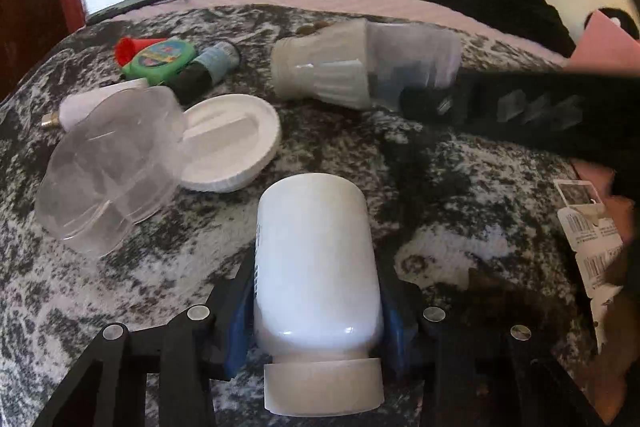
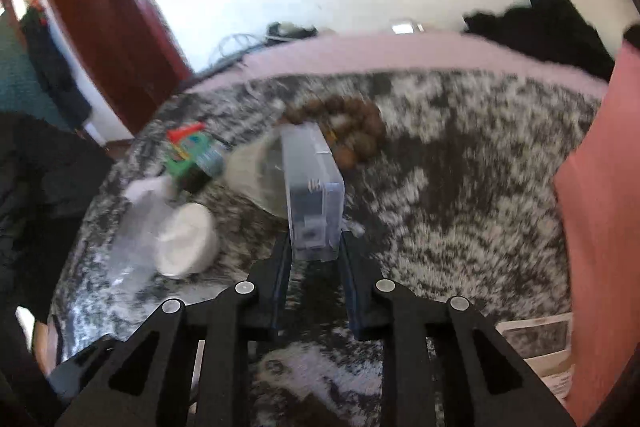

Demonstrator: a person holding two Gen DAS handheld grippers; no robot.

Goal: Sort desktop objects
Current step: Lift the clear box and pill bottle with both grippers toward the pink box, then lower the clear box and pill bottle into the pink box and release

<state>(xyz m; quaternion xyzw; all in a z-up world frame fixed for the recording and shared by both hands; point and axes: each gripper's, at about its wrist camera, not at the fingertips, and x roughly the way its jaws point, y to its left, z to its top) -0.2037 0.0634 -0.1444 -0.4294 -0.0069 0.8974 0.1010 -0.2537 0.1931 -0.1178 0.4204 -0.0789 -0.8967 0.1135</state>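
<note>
A black-and-white mottled blanket (image 1: pixel 440 187) fills both views. Only the left wrist view shows the left gripper (image 1: pixel 318 307) pinching a white bottle (image 1: pixel 316 259) at bottom centre. The right wrist view's centre shows the right gripper (image 2: pixel 314 247) clamping a clear plastic case (image 2: pixel 312 187), brown beads (image 2: pixel 348 127) above.

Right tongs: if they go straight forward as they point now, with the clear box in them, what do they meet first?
Probably the ribbed white jar lying just behind the clear plastic box held by the right tongs; the brown beads lie further back. The blur leaves depth uncertain.
</note>
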